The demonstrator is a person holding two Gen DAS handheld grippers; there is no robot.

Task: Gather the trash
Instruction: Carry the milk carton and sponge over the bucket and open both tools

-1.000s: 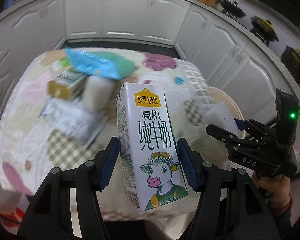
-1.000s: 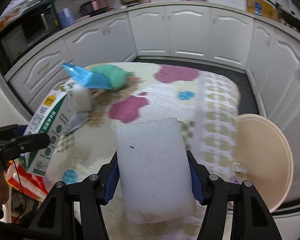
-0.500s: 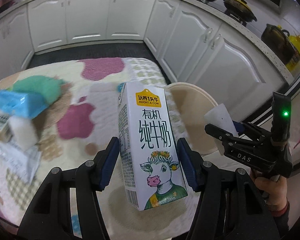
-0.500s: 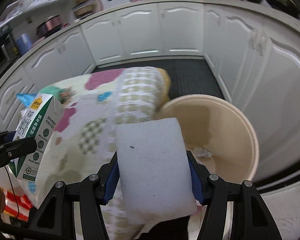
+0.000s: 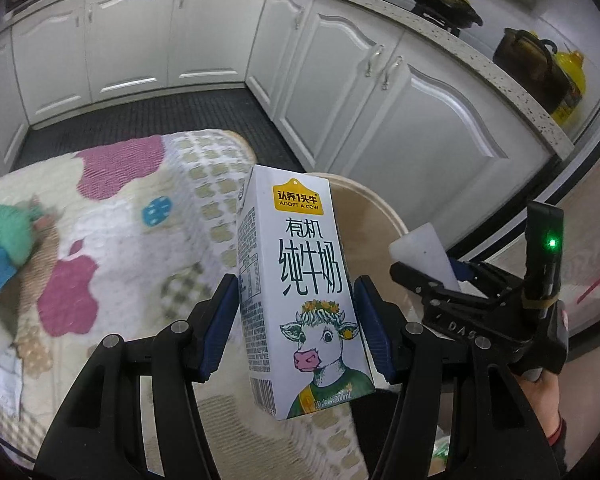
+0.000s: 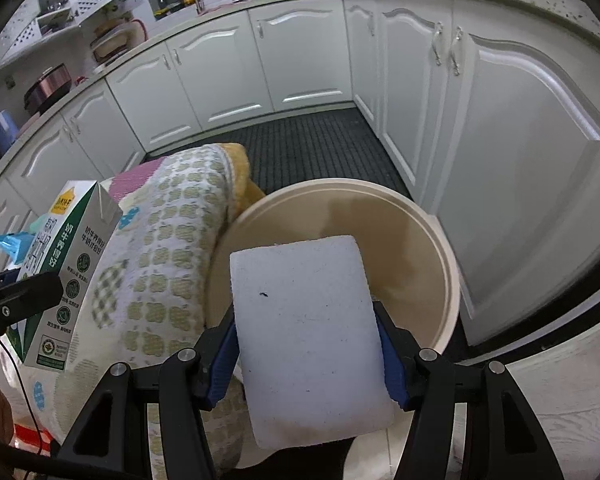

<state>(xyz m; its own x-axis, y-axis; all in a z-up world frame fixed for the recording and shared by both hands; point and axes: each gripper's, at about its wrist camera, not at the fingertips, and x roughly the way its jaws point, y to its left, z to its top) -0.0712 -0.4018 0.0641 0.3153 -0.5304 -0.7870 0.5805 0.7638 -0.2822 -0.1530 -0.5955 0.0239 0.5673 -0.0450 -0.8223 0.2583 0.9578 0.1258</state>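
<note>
Both loads arrive at the bin

The left gripper [image 5: 296, 314] has its jaws clamped on the white "ADOPT A COW" milk carton with a cartoon cow and "200mL" [image 5: 300, 280]; a second ago it hung over the quilt-covered counter [image 5: 112, 240], now beside the round beige plastic bin [image 6: 448, 276]. The right gripper [image 6: 308, 356], jaws pinching a white foam block [image 6: 308, 340], has swung from the counter to above the bin's mouth, so dropping both looks next.
</note>
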